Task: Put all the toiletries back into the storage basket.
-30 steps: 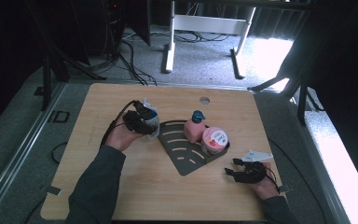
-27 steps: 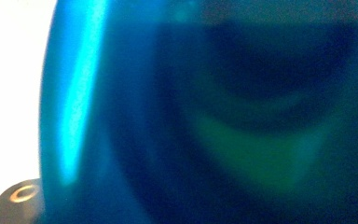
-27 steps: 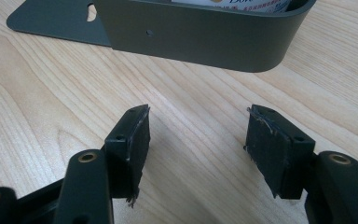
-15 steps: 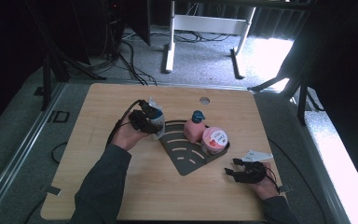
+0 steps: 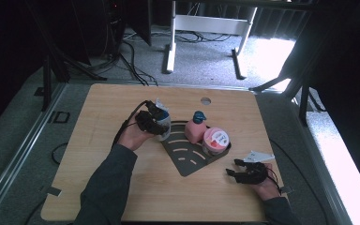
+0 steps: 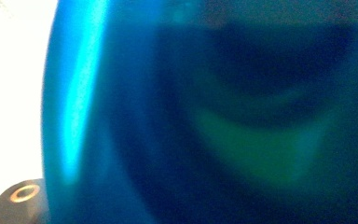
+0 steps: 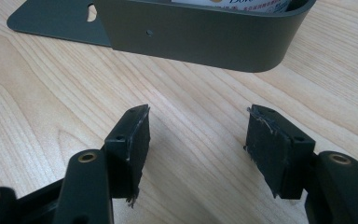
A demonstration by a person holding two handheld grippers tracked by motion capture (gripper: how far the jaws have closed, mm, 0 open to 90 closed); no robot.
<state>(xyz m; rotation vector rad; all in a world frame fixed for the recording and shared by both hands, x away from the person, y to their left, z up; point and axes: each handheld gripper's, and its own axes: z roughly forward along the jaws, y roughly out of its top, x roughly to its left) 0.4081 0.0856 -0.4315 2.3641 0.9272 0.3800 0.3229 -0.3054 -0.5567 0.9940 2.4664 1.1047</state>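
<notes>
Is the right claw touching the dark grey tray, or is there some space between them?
Apart. In the right gripper view, bare wooden table lies between the open right claw and the wall of the dark grey tray.

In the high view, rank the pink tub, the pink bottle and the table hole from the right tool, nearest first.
From the right tool:
1. Pink tub, in the rack's right end, closest.
2. Pink bottle, left of the tub, teal cap.
3. Table hole, near the far edge, farthest.
</notes>
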